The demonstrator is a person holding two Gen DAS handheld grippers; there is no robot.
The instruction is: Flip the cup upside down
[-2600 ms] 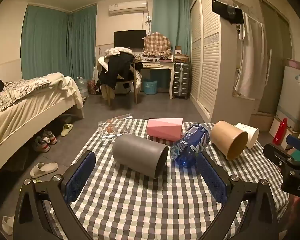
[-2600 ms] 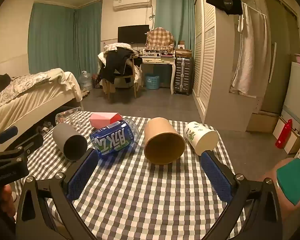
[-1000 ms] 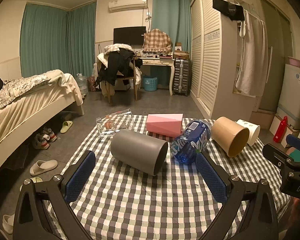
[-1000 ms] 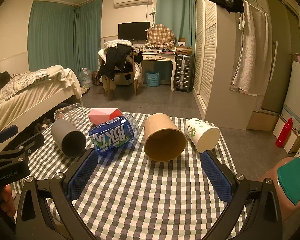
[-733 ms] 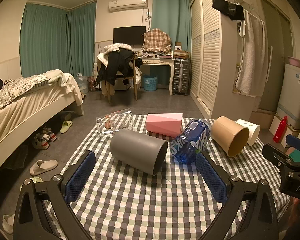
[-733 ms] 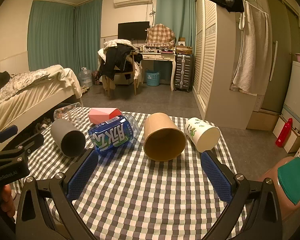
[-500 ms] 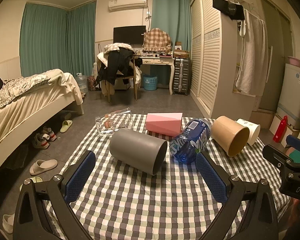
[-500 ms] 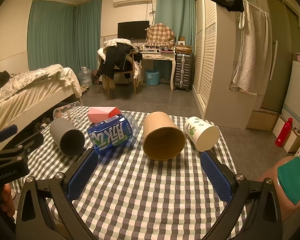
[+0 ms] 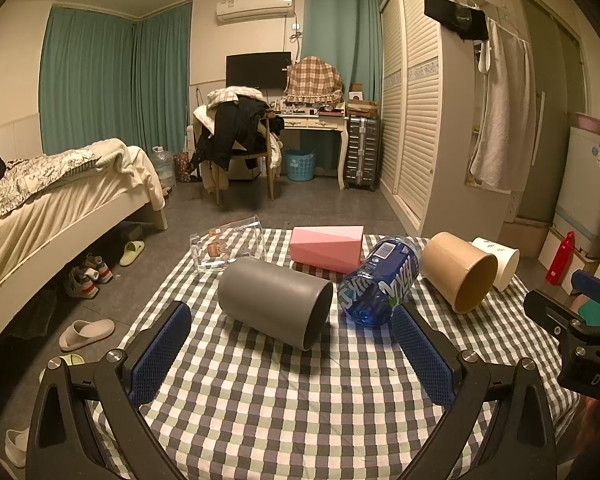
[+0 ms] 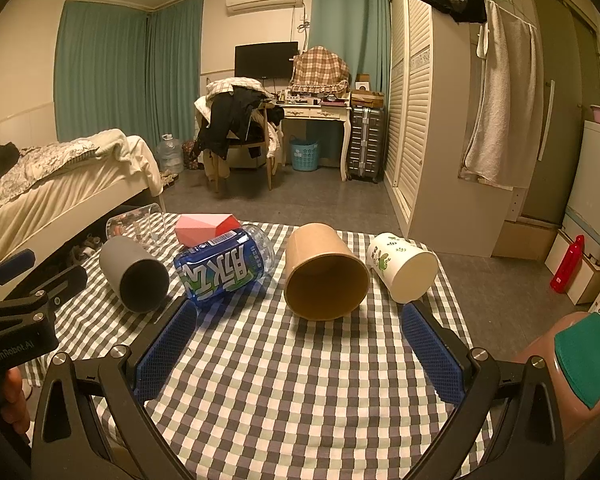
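Three cups lie on their sides on the checked tablecloth (image 9: 284, 400): a grey cup (image 9: 274, 307) (image 10: 134, 280), a brown paper cup (image 9: 458, 270) (image 10: 324, 272) and a white printed paper cup (image 9: 498, 262) (image 10: 404, 266). Their mouths face me. My left gripper (image 9: 292, 356) is open and empty, just short of the grey cup. My right gripper (image 10: 300, 354) is open and empty, just short of the brown cup.
A blue bottle (image 9: 380, 284) (image 10: 224, 268) lies between the grey and brown cups. A pink box (image 9: 326, 248) and a clear glass container (image 9: 228, 246) lie at the table's far side. Beyond are a bed (image 9: 48, 200), a chair and a wardrobe.
Both grippers have crept slightly forward toward the cups. Nothing on the table has moved and both grippers stay open.
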